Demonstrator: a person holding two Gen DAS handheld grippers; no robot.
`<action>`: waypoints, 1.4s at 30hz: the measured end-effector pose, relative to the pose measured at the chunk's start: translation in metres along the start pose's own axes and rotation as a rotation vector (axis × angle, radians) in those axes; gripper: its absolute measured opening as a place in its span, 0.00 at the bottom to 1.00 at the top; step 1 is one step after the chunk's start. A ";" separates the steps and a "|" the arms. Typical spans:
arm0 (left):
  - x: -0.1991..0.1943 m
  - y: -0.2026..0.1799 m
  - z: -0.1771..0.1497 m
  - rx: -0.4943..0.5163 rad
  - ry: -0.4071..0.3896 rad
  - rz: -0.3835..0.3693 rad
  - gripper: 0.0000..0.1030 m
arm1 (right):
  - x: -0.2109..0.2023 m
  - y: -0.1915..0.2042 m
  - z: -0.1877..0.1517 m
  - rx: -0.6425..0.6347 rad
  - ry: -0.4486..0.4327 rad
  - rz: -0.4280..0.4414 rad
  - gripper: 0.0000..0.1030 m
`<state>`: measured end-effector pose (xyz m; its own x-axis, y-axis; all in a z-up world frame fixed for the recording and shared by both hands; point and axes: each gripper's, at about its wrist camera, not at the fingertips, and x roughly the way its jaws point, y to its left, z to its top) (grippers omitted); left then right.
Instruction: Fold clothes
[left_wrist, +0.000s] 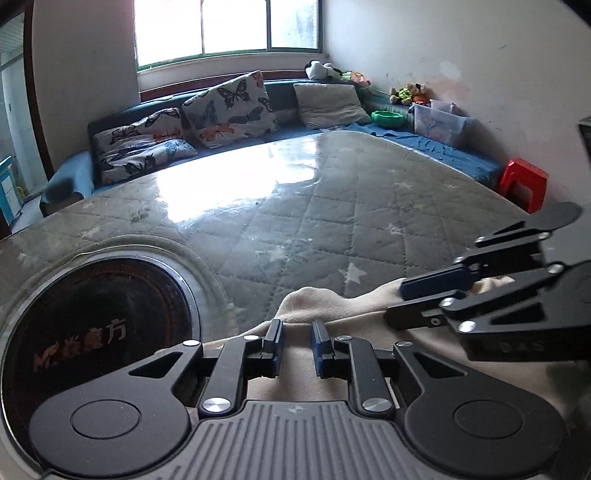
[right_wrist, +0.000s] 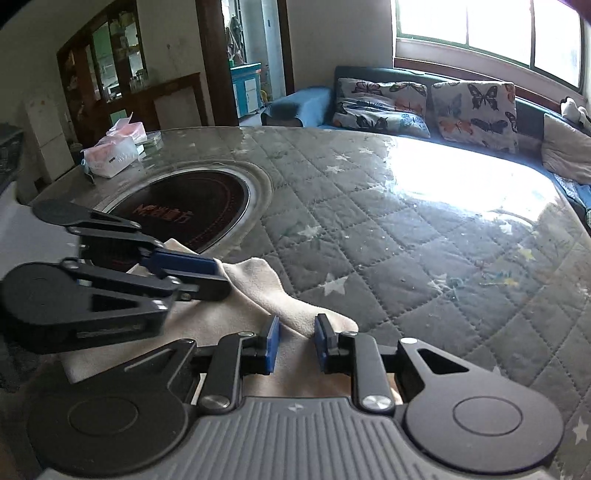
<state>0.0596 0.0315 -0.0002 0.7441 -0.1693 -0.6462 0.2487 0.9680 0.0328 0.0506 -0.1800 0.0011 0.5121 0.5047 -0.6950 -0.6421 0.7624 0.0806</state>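
Note:
A cream cloth garment lies bunched at the near edge of the quilted table. My left gripper has its jaws a small way apart with a fold of the cloth between them. My right gripper comes in from the right, its fingers close together over a fold of the cloth. In the right wrist view the right gripper straddles a ridge of the cloth, and the left gripper sits at the left with cloth between its fingers.
A round black hotplate is set into the table at the left; it also shows in the right wrist view. Tissue packs lie on the far table edge. A blue sofa with butterfly pillows and a red stool stand beyond.

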 end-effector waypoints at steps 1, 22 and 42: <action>0.001 0.000 0.000 0.000 0.000 0.001 0.19 | -0.003 0.000 0.000 -0.002 -0.009 -0.005 0.20; 0.002 -0.001 -0.007 -0.001 -0.011 0.019 0.19 | -0.045 0.093 -0.055 -0.307 -0.016 0.192 0.21; -0.033 -0.021 -0.035 -0.135 -0.012 0.045 0.20 | -0.095 0.061 -0.075 -0.254 -0.001 0.235 0.21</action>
<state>0.0081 0.0235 -0.0056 0.7603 -0.1262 -0.6372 0.1297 0.9907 -0.0415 -0.0797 -0.2119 0.0187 0.3342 0.6548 -0.6779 -0.8637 0.5006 0.0578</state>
